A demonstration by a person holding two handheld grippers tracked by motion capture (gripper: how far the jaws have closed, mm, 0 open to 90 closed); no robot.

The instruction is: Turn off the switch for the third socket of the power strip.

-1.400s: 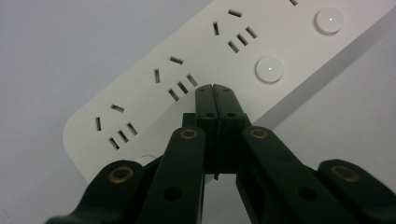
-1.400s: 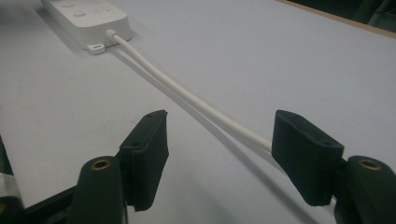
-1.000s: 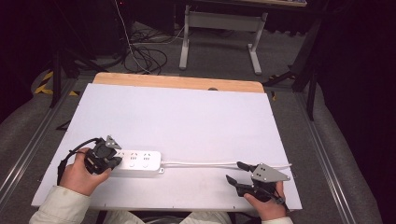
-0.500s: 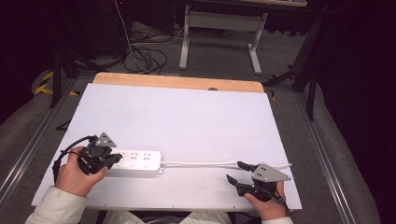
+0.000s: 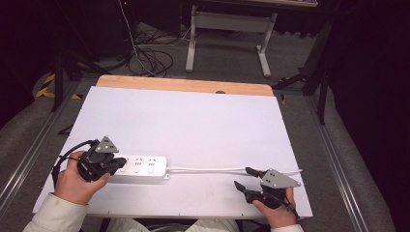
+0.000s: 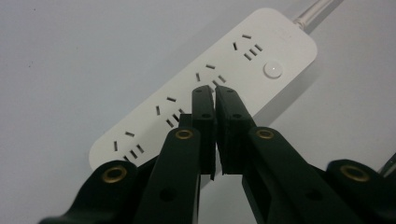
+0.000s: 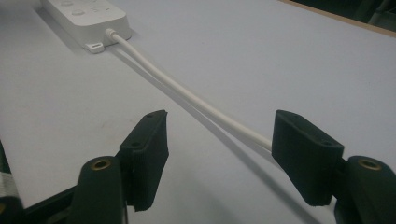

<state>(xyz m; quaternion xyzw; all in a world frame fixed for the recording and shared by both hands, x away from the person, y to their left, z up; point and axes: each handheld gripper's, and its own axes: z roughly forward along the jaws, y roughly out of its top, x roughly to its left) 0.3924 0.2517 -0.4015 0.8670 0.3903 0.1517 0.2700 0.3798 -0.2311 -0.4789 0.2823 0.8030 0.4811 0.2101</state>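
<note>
At the near right corner of the white counter (image 5: 193, 116), the right tongs (image 5: 243, 178) lie low in the person's hand with their jaws spread wide and nothing between the pads. In the right gripper view the white cord (image 7: 196, 103) runs across the gap between them on the counter, passing close by one pad and touching neither.

At the near left, the left tongs (image 5: 121, 163) hang over the left end of the white power strip (image 5: 142, 168). In the left gripper view their pads stand almost together with only a thin slit between, empty, and have just been parting a little; the tips sit above the middle sockets of the strip (image 6: 210, 88), whose round button (image 6: 272, 69) lies toward the cord end.

The strip lies flat along the near edge, its cord trailing right toward the right tongs. It looks like a rigid, light plastic bar with a smooth, glossy shell, so pads could slide on it; a hold across its narrow width, on the long side walls near the middle, should keep it level. The cord appears limp and round, easy to pinch but likely to drag or swing the strip if pulled
</note>
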